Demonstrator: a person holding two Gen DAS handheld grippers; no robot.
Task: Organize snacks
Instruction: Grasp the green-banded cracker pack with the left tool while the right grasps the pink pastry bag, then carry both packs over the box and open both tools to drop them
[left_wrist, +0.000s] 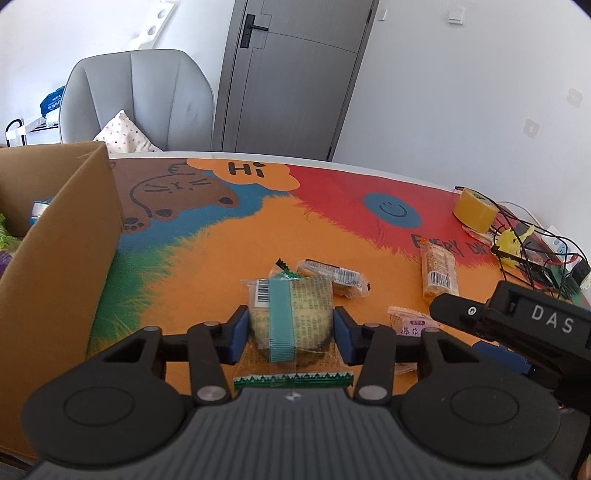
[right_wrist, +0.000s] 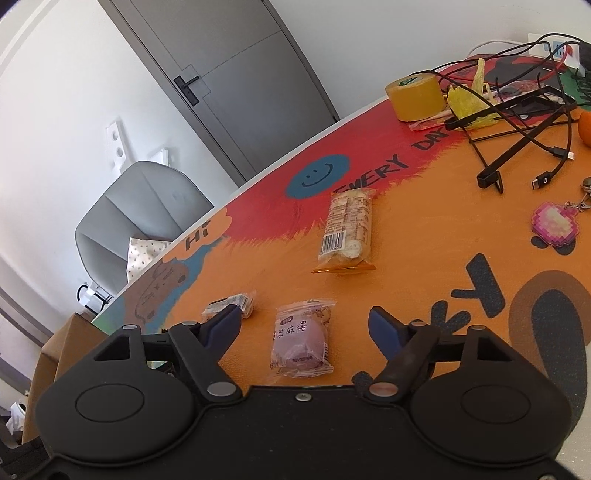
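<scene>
A round cake snack (left_wrist: 291, 317) in clear wrap with a teal band lies on the colourful table mat (left_wrist: 229, 258). My left gripper (left_wrist: 291, 326) is shut on it, one blue pad against each side. A purple mochi packet (right_wrist: 301, 339) lies flat between the blue pads of my right gripper (right_wrist: 303, 315), which stands open without touching it. The same packet (left_wrist: 410, 323) shows partly behind the left gripper's linkage. A small dark-filled snack (left_wrist: 332, 277) lies just beyond the cake, and a long biscuit pack (right_wrist: 347, 229) lies farther out on the mat.
An open cardboard box (left_wrist: 74, 240) stands at the left of the table, with items inside. A yellow tape roll (right_wrist: 415, 98), tangled black cables (right_wrist: 517, 122) and a pink keychain (right_wrist: 554, 225) crowd the right side. A grey chair (left_wrist: 136, 99) stands behind the table.
</scene>
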